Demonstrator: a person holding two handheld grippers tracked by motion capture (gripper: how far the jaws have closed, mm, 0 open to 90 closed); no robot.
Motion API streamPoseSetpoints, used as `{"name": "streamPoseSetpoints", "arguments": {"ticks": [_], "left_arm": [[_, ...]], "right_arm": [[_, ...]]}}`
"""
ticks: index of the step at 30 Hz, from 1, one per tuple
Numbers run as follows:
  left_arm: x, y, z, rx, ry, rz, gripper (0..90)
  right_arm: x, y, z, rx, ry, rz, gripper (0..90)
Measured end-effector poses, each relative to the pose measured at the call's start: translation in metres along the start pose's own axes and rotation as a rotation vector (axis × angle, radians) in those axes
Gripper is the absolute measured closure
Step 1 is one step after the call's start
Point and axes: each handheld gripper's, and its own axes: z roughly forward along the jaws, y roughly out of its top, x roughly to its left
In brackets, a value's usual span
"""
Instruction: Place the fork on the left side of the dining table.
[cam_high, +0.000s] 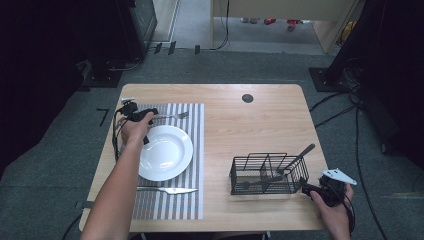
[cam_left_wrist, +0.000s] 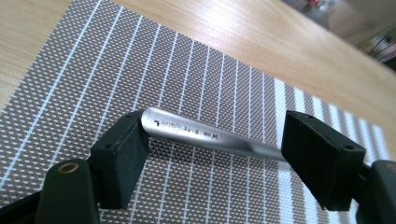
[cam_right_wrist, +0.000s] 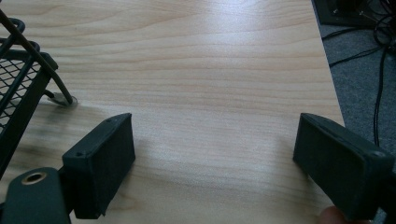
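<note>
Grey carpet surrounds the pale wooden table, where a place setting comes together on the striped woven placemat. The left gripper has its fingers spread wide, the silver metal fork lying flat between them beyond the round white plate, likely just set down. Near the black wire cutlery basket, the right gripper hovers, fingers released, holding nothing.

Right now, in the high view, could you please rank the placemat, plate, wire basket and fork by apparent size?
1. Placemat
2. Plate and wire basket: too alike to rank
3. Fork, lying at the mat's far edge
</note>
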Motion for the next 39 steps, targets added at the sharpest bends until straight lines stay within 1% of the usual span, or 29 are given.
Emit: {"name": "streamPoseSetpoints", "arguments": {"ticks": [3, 10, 11, 12, 14, 16, 18, 23, 26, 28, 32, 35, 36, 39], "left_arm": [[-0.006, 0.0, 0.002, 0.024, 0.042, 0.07, 20.2], [-0.015, 0.001, 0.005, 0.067, 0.144, 0.172, 18.5], [-0.018, 0.001, 0.006, 0.075, 0.175, 0.2, 18.3], [-0.02, 0.001, 0.007, 0.081, 0.196, 0.226, 18.2], [-0.024, 0.001, 0.009, 0.093, 0.216, 0.268, 17.7], [-0.027, 0.0, 0.011, 0.091, 0.229, 0.293, 17.1], [-0.029, 0.0, 0.011, 0.087, 0.231, 0.298, 17.1], [-0.026, 0.001, 0.011, 0.1, 0.225, 0.286, 17.0], [-0.026, 0.001, 0.008, 0.092, 0.222, 0.288, 17.0], [-0.025, 0.002, 0.006, 0.087, 0.21, 0.276, 17.0], [-0.024, 0.003, -0.002, 0.059, 0.187, 0.264, 17.0], [-0.022, 0.003, -0.01, 0.025, 0.151, 0.24, 17.0], [-0.022, 0.002, -0.012, 0.009, 0.151, 0.24, 17.0], [-0.018, 0.001, -0.02, -0.012, 0.121, 0.228, 17.0]], "right_arm": [[0.0, 0.0, 0.0, 0.0, 0.0, 0.0, 12.4], [0.0, 0.0, 0.0, 0.0, 0.0, 0.0, 12.4], [0.0, 0.0, 0.0, 0.0, 0.0, 0.0, 12.4], [0.0, 0.0, 0.0, 0.0, 0.0, 0.0, 12.4], [0.0, 0.0, 0.0, 0.0, 0.0, 0.0, 12.4], [0.0, 0.0, 0.0, 0.0, 0.0, 0.0, 12.4], [0.0, 0.0, 0.0, 0.0, 0.0, 0.0, 12.4], [0.0, 0.0, 0.0, 0.0, 0.0, 0.0, 12.4], [0.0, 0.0, 0.0, 0.0, 0.0, 0.001, 12.4], [0.0, 0.0, 0.0, 0.0, 0.0, 0.0, 12.4], [0.0, 0.0, 0.0, 0.0, 0.0, 0.0, 12.3], [0.0, 0.0, 0.0, 0.0, 0.0, 0.0, 12.3], [0.0, 0.0, 0.0, 0.001, 0.0, 0.001, 12.3], [0.0, 0.0, 0.0, 0.0, 0.0, 0.0, 12.3]]}}
